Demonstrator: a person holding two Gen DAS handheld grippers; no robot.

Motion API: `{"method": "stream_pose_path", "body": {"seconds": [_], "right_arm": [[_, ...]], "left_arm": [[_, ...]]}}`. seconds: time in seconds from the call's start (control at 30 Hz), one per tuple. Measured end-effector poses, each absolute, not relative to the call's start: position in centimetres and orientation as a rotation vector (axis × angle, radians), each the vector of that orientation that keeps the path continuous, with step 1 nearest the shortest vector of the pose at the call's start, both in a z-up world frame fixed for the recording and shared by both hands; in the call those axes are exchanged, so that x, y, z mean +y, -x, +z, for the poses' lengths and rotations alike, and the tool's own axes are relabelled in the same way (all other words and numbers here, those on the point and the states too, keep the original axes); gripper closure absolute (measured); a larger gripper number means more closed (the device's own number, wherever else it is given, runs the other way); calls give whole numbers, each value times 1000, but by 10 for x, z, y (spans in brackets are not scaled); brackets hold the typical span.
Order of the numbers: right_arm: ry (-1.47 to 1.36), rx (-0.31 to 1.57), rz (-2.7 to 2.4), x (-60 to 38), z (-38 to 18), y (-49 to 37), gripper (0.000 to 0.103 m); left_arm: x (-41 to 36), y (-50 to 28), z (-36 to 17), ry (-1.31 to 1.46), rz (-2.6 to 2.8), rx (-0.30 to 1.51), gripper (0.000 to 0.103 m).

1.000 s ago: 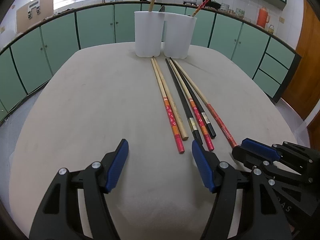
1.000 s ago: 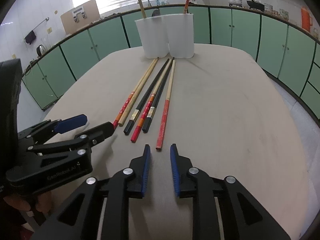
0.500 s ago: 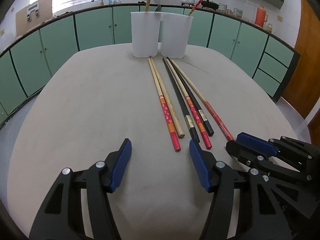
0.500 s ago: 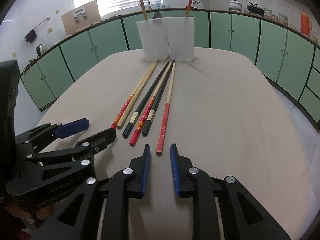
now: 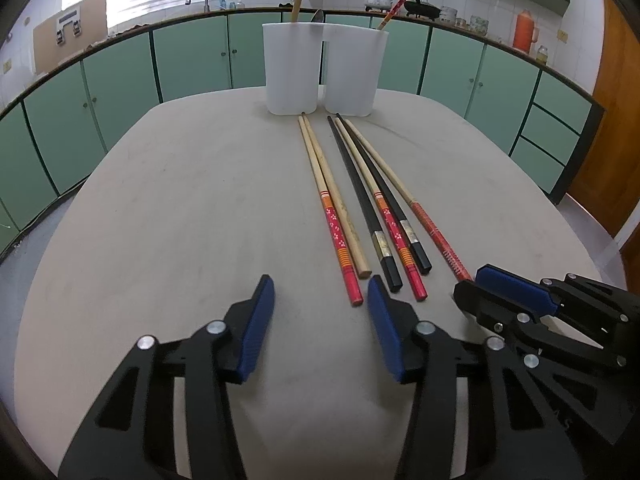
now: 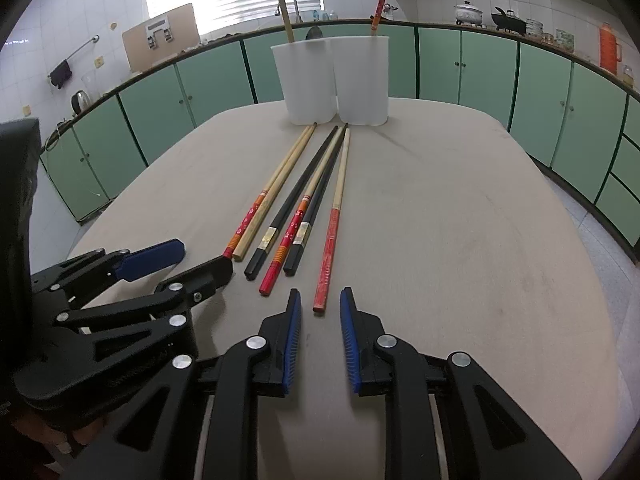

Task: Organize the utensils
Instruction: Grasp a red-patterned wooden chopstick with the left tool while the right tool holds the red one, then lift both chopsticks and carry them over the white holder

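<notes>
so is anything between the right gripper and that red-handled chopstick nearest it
Nothing visible. The right gripper is open and empty, lined up just short of the red-handled chopstick, with only bare table between them. The left gripper sits off to the side.

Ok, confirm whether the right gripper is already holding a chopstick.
No: the right gripper holds nothing; the red-ended chopstick lies on the table just ahead.

left tongs (image 5: 320, 300) closing, blue pads nearer together than 1 second ago, nothing between them
</notes>
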State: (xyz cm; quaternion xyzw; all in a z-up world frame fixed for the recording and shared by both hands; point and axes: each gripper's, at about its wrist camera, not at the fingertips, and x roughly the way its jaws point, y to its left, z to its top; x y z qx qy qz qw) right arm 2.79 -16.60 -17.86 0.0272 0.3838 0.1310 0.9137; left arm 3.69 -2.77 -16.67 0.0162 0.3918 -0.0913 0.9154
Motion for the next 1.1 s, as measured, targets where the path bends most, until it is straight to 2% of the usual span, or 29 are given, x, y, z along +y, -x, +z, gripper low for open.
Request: {"method": "stream_pose_path", "body": {"seconds": [0.13,0.37,0.43,0.6,0.87,1.1], "right_arm": [[-54,790,270,-166,-179,-28,84],[-54,790,269,-166,-179,-28,84],[-54,791,265,-166,-179,-28,85],[-62,797,259,-168,-180,-31,96],[-81,781,253,-176,-170,-30,97],[-71,657,244,-189,-127,-25,97]], "left_arm": [[-30,-37,-166,-37,-202,806,70],[-37,-37,-168,-46,-215,811,85],[-39,-38,-168,-46,-216,813,96],[-40,-38,-168,-45,-208,812,97],[-37,-27,-148,-68,-198,748,98],[-30,-17,-108,-67,-176,633,98]]}}
